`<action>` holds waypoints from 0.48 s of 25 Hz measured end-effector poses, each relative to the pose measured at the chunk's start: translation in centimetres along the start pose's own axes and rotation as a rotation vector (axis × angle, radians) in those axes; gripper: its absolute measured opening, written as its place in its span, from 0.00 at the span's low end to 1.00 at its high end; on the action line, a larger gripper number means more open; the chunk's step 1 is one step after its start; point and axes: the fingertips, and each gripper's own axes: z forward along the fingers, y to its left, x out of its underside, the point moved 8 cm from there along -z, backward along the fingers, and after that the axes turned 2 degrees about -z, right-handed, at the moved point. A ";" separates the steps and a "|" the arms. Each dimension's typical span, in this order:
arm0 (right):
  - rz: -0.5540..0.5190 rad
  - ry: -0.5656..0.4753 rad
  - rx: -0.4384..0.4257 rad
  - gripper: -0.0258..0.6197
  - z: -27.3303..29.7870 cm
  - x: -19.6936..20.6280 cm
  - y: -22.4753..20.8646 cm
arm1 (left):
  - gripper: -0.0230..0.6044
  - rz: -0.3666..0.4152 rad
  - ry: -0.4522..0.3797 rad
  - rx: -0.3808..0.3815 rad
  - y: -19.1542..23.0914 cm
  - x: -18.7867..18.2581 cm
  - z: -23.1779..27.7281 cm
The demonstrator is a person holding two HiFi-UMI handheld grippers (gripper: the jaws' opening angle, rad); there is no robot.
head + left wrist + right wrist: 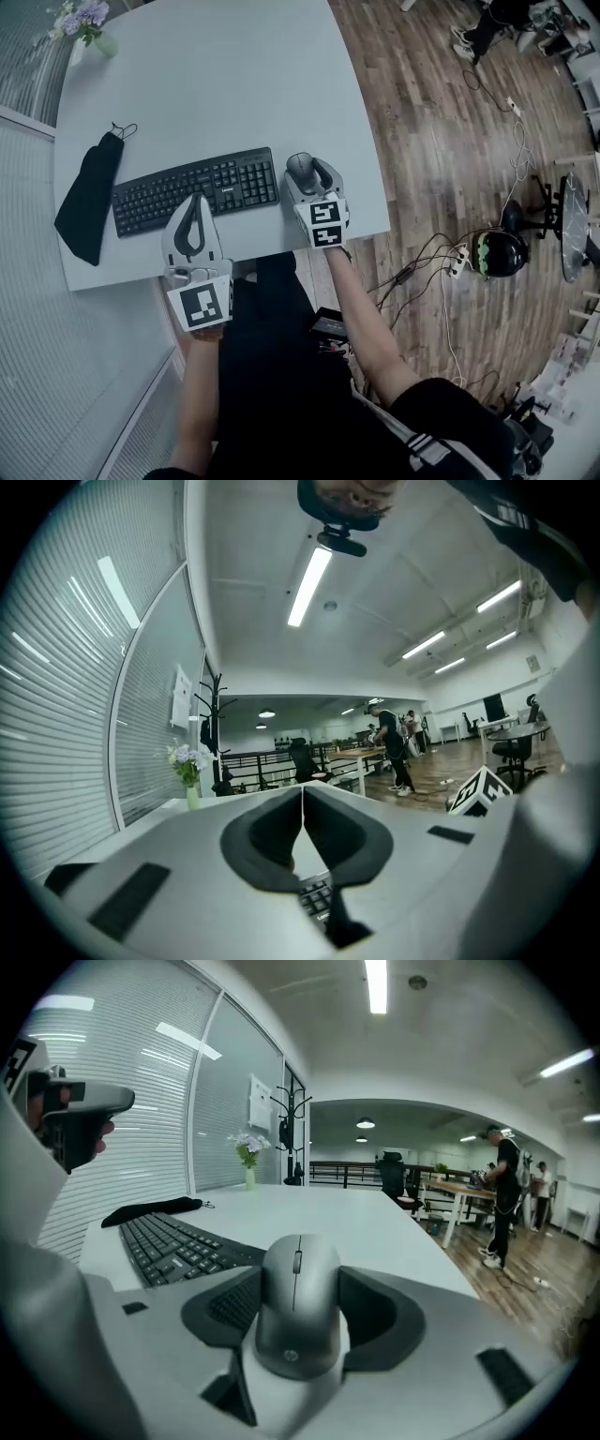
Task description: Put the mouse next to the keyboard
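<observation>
1. Closest in, the left gripper hung over the near edge of the white table. Its jaws were pressed together with nothing between them, and their tips sat over the front edge of the keyboard.
2. Just to its right and a little farther out, the right gripper had its jaws clamped against the two sides of the grey mouse.
3. The mouse sat just beside the keyboard's right end, near the table's right edge. Whether it rested on the tabletop or hung slightly above it could not be told.
4. The black keyboard lay across the table at a slight slant, its right end the farther one.
5. Left of the keyboard and apart from it lay a black pouch with a thin cord at its far end.
6. At the far left corner stood a small vase of pale flowers.
7. Beyond the table, the right gripper view showed a coat stand by the glass wall and a person standing at a desk.
</observation>
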 end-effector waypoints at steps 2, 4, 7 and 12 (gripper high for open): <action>0.001 0.024 -0.002 0.45 0.7 0.0 0.0 | 0.06 -0.003 0.007 0.001 0.2 0.0 0.5; 0.000 0.044 -0.004 0.44 1.3 0.0 0.1 | 0.06 -0.007 0.007 0.001 0.3 0.0 1.0; -0.011 0.075 0.009 0.43 1.7 0.3 -0.2 | 0.06 -0.012 0.007 0.002 0.6 -0.3 1.5; -0.014 0.064 0.030 0.44 0.7 -2.4 -1.1 | 0.06 -0.012 0.024 0.008 1.2 -1.5 2.0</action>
